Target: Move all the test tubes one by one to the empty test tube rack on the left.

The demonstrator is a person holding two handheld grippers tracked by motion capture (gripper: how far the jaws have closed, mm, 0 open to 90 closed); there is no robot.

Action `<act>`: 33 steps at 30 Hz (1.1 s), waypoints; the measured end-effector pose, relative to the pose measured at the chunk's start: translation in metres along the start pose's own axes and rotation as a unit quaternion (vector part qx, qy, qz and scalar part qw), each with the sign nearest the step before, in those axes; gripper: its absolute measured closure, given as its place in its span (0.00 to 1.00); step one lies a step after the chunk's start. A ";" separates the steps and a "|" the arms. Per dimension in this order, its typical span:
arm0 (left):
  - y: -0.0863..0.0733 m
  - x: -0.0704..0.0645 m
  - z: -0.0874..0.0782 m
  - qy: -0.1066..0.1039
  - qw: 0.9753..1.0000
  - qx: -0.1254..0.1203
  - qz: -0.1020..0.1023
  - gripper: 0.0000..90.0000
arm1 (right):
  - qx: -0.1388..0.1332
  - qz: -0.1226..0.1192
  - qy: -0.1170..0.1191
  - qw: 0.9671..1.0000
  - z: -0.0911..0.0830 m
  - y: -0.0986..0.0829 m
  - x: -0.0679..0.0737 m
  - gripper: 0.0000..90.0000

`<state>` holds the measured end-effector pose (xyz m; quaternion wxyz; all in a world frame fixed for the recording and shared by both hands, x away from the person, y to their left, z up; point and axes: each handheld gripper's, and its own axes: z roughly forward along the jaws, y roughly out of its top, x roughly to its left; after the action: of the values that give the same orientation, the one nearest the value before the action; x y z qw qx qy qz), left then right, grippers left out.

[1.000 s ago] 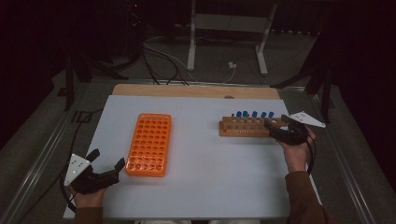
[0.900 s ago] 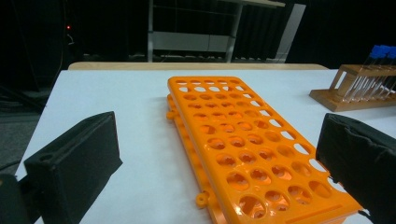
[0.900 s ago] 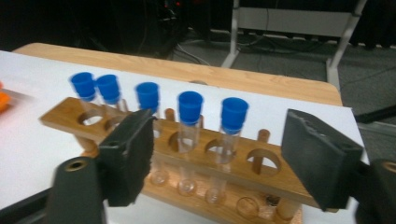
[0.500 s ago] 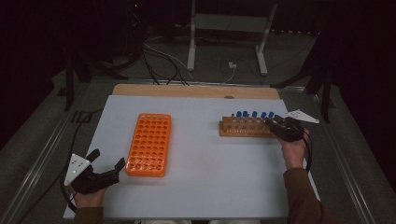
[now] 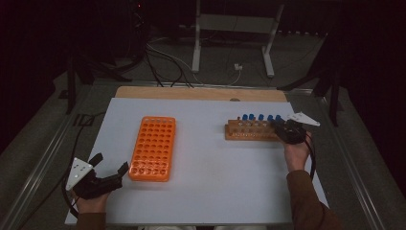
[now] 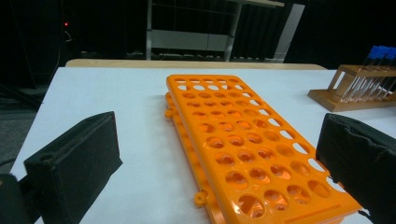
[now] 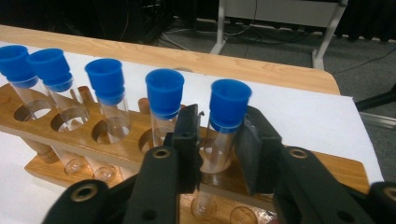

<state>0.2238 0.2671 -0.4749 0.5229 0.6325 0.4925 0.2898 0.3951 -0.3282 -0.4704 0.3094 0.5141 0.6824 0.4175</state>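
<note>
End test tube [image 7: 227,122], blue-capped, stands upright in wooden rack [image 5: 253,131] at table's right; long axis vertical, so we judge lift goes straight up. Tube sits between jaws of our right gripper [image 7: 218,140], pads flanking glass just below cap; contact we cannot confirm, jaws narrowly parted. Four more capped tubes [image 7: 106,98] in row beside. Our left gripper [image 5: 111,171] wide open, holding nothing, just beside near end of orange tube rack [image 6: 247,144], well apart from wooden rack.

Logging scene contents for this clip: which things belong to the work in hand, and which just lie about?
In use:
- right hand-held gripper, jaws around the end blue-capped tube
- wooden rack
- orange rack
- left hand-held gripper, open

Lying about:
- floor cables
- metal stand
</note>
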 end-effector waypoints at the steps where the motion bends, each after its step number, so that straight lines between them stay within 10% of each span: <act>1: 0.000 0.000 0.000 0.000 1.000 0.000 0.000 0.01 | 0.000 -0.001 -0.001 1.000 0.000 0.000 0.001 0.83; 33: -0.001 0.001 0.001 0.000 1.000 -0.001 -0.001 0.01 | -0.052 0.004 0.005 0.999 -0.031 0.031 0.001 0.86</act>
<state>0.2246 0.2672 -0.4759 0.5239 0.6313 0.4932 0.2895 0.3821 -0.3313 -0.4288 0.3306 0.4976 0.6594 0.4564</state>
